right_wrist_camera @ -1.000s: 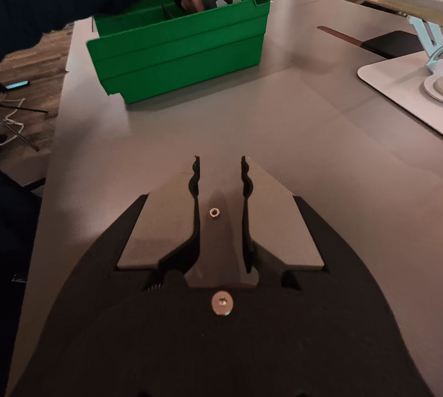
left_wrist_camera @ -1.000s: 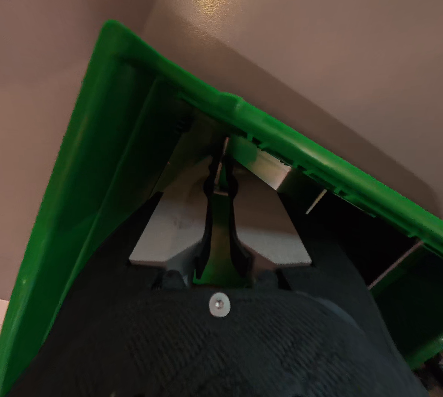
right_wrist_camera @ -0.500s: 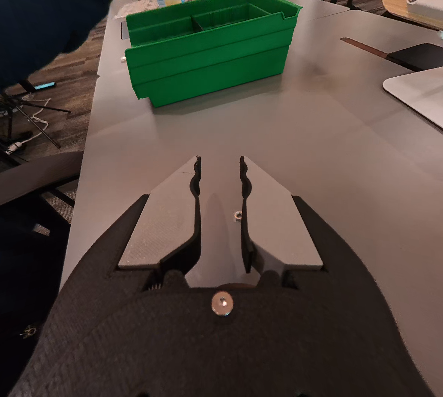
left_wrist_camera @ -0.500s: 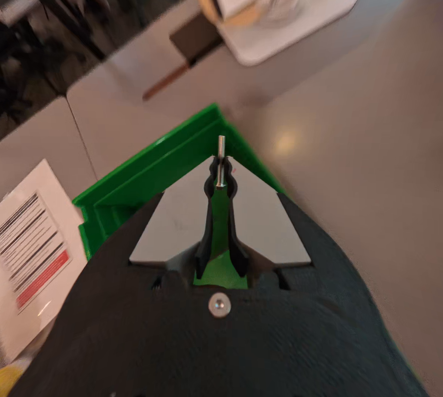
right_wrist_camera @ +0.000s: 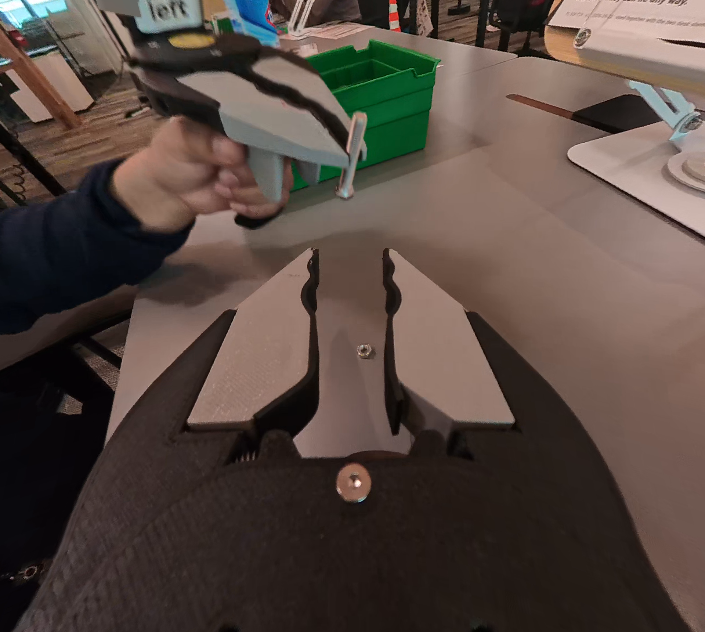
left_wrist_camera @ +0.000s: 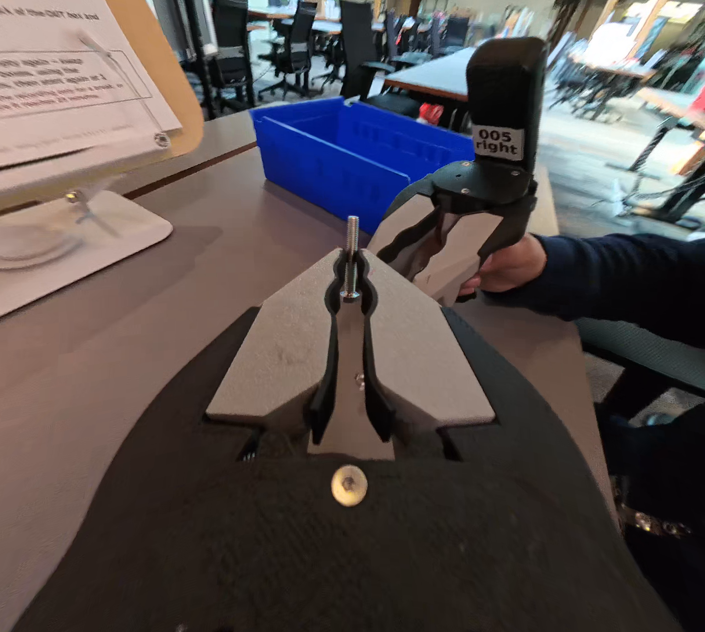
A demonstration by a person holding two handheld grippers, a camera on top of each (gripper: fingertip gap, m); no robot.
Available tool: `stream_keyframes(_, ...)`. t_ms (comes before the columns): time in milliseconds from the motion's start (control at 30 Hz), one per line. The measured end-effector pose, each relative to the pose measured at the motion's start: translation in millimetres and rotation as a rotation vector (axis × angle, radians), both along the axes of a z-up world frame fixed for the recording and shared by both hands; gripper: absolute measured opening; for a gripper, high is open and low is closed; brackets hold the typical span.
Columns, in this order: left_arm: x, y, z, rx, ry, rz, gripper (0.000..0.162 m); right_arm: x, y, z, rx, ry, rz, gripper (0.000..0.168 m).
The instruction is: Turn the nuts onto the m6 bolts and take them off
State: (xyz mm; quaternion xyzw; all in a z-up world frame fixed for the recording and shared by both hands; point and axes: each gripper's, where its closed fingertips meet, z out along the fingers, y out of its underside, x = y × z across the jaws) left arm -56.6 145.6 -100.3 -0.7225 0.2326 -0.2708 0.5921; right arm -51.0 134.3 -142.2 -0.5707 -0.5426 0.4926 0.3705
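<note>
My left gripper (left_wrist_camera: 350, 251) is shut on a silver bolt (left_wrist_camera: 351, 255), gripped along its shank with the threaded end sticking out past the fingertips. In the right wrist view the left gripper (right_wrist_camera: 349, 150) holds the bolt (right_wrist_camera: 353, 156) nearly upright, head down, above the table in front of the green bin (right_wrist_camera: 381, 98). My right gripper (right_wrist_camera: 349, 251) is open and empty, low over the table. A small silver nut (right_wrist_camera: 365, 351) lies on the table between its fingers. The right gripper (left_wrist_camera: 396, 262) also shows in the left wrist view, just right of the bolt.
A blue bin (left_wrist_camera: 335, 163) stands at the back of the grey table (right_wrist_camera: 496, 232). A stand with a printed sheet and white base (right_wrist_camera: 629, 163) sits to the right. A person's hand (right_wrist_camera: 190, 175) and dark sleeve hold the left gripper. Some 5 cm of space lies between my two pairs of fingers.
My left gripper came up out of the green bin with the bolt and swung over the table toward the right gripper. The right gripper stayed open over the nut.
</note>
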Motion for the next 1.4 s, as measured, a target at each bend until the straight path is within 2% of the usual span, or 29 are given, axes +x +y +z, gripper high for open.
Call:
stream_keyframes(133,3,0,-6,-0.037,-0.178,-0.082,0.004,-1,4,-1,-0.001,-0.008,-0.019,0.031)
stream_keyframes(200,-1,0,-6,0.000,-0.194,-0.066,0.004,-1,4,1,-0.013,0.003,-0.018,0.030)
stream_keyframes(300,-7,2,-22,-0.080,-0.216,-0.051,0.004,-2,5,0,-0.033,0.003,-0.017,0.030)
stream_keyframes(400,-5,1,-17,-0.073,-0.251,-0.069,0.004,-1,7,4,-0.042,0.023,-0.023,0.030)
stream_keyframes(900,29,-14,-39,-0.096,-0.089,-0.201,0.004,3,-2,26,-0.198,0.142,0.061,0.025)
stream_keyframes(1067,35,-13,-40,-0.096,-0.104,-0.208,0.004,3,-7,25,-0.227,0.145,0.096,0.000)
stream_keyframes(1200,38,-13,-45,-0.094,-0.074,-0.205,0.004,1,-8,22,-0.225,0.127,0.097,0.012)
stream_keyframes(1400,39,-14,-42,-0.087,-0.088,-0.212,0.004,2,-8,22,-0.229,0.128,0.095,0.013)
